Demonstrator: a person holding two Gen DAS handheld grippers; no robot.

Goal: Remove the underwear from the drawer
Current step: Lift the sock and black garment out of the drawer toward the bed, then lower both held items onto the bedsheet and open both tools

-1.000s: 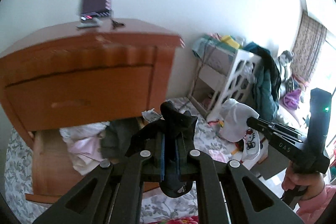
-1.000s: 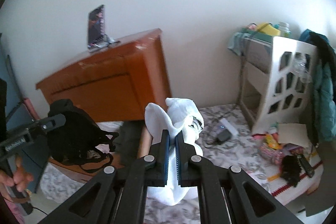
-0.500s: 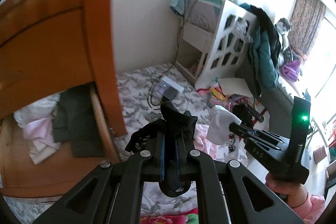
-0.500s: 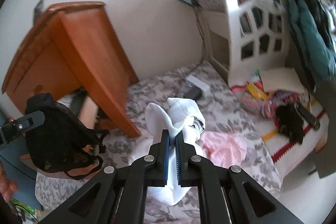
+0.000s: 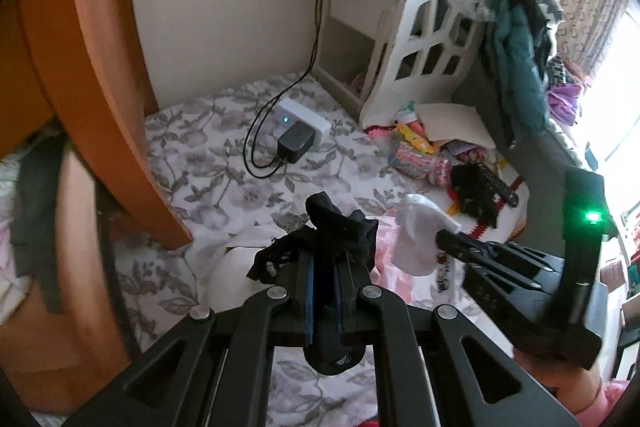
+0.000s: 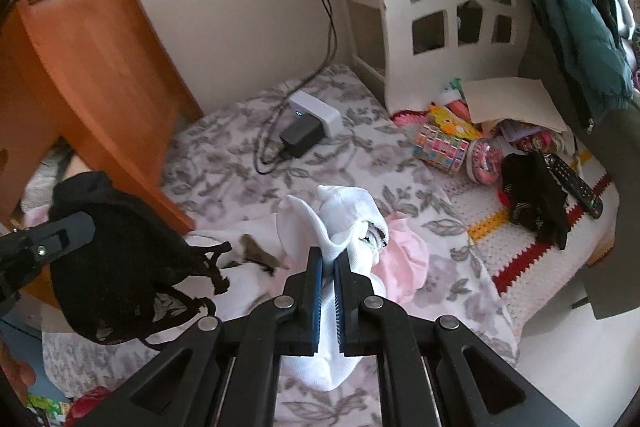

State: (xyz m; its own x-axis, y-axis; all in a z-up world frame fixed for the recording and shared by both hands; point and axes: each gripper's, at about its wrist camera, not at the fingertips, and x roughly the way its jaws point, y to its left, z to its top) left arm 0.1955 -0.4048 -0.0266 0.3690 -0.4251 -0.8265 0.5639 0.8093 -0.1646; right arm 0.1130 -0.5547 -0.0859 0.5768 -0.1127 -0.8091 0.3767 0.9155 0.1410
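The left gripper point(image 5: 323, 269) is clamped nearly closed on a black lace pair of underwear point(image 5: 320, 239); the cloth bunches above the pads and trails below them. The right gripper point(image 6: 328, 269) is likewise pinched almost closed on a white pair point(image 6: 340, 223), which hangs through the jaws, long axis running up and down. In the left view the right gripper sits at three o'clock, near; in the right view the left one sits at nine o'clock with its black bundle drooping. Both garments are clear of the drawer point(image 5: 60, 267), which lies at nine o'clock in the left view; both hang over the flowered bedspread point(image 6: 360, 155). Directly beneath and just past the pads lies a small heap, a pink garment point(image 6: 404, 257) among it; that is probably the drop spot, so each gripper need only lower and let go.
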